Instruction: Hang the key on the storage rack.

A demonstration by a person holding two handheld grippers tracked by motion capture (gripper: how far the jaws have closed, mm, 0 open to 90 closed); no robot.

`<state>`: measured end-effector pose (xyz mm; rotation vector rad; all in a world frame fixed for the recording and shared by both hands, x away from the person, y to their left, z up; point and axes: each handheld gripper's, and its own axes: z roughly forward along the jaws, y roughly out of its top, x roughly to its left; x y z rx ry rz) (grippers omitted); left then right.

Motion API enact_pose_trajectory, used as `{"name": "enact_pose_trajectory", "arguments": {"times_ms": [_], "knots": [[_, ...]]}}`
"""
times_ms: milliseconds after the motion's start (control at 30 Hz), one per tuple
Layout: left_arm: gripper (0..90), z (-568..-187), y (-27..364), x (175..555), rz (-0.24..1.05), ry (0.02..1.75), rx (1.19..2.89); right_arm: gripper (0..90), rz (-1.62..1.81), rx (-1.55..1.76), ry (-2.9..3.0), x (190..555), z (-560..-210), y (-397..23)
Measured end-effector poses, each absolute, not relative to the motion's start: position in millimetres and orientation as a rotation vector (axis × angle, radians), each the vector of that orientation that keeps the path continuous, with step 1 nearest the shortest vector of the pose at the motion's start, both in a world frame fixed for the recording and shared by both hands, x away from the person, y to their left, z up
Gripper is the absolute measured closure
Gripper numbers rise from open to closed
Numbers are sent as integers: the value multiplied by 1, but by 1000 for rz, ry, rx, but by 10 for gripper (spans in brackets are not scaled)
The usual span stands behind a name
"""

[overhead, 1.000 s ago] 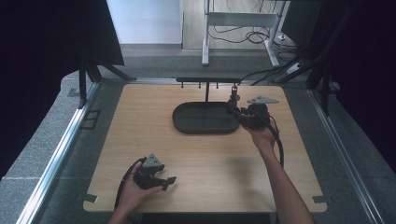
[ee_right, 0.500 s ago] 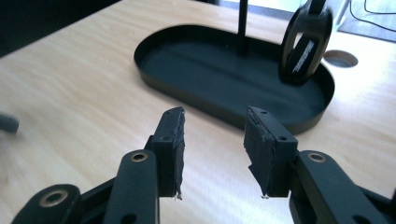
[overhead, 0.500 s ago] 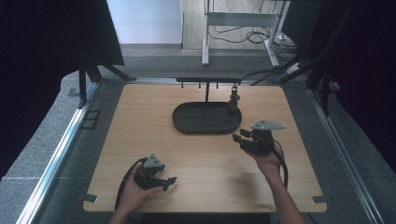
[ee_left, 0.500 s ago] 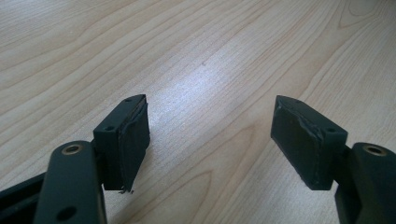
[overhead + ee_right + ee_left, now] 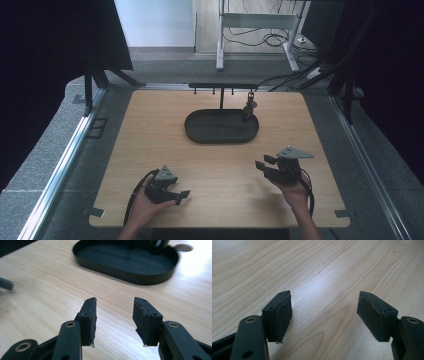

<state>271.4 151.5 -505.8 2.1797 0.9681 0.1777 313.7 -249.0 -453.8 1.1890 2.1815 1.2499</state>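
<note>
So the left tongs are sitting with their jaws wide apart and nothing between them, just bare wood grain showing through the gap in the left gripper view. From the high view they're resting low near the front edge of the light wooden counter, pointing off to the right, with the person's left hand wrapped around the back and a black cable looping out behind.

The right tongs are also standing apart, a bit narrower than the left ones, and gripping nothing. In the high view they're hovering over the right front part of the counter, pointing left, with the grey three-cornered plate on top and the person's right hand underneath.

Looking past the right jaws, the black oval tray with a low raised rim is lying flat on the counter, well apart from the tips. It's matte and dark, and its floor is looking bare in that view. In the high view the same tray is sitting in the middle of the counter toward the far side, and a thin black T-shaped rack with little pegs under its top bar is rising from it. A small dark object is hanging from the right end of that bar, dangling over the tray's right end. It's too small to tell what it is.
</note>
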Motion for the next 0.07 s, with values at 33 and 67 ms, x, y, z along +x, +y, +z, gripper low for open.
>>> {"name": "enact_pose_trajectory", "arguments": {"times_ms": [33, 67], "knots": [[288, -506, 150, 271, 176, 965, 2179, 537, 1257, 1188, 2172, 313, -453, -250], [288, -505, 149, 271, 176, 958, 2183, 530, 1268, 1193, 2172, 312, -453, -252]]}}
